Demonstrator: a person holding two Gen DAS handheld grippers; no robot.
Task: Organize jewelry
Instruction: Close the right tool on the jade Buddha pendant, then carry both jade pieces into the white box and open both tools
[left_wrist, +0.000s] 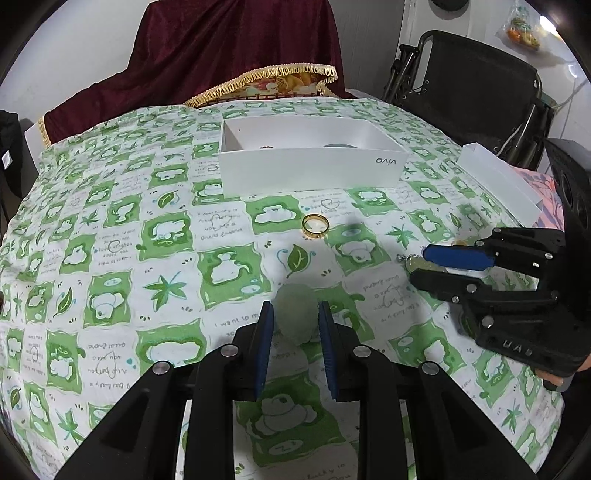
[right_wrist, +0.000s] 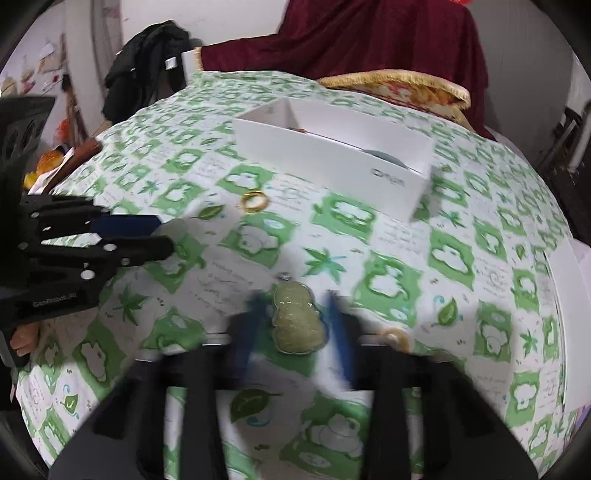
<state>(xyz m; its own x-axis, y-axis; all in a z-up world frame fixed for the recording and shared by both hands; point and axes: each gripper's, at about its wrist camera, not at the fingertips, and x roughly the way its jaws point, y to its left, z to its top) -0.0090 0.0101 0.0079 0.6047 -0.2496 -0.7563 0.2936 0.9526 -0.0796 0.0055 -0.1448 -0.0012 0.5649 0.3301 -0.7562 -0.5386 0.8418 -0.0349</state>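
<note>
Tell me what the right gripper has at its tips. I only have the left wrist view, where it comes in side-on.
Observer: The right gripper is closed on a pale green, gourd-shaped pendant with a thin metal rim and a small loop at its top.
Operator: Is the gold ring in front of the white box the only ring out on the cloth?
Observer: No. A second gold ring lies on the cloth just beside the right gripper, on the side away from the left gripper.
</note>
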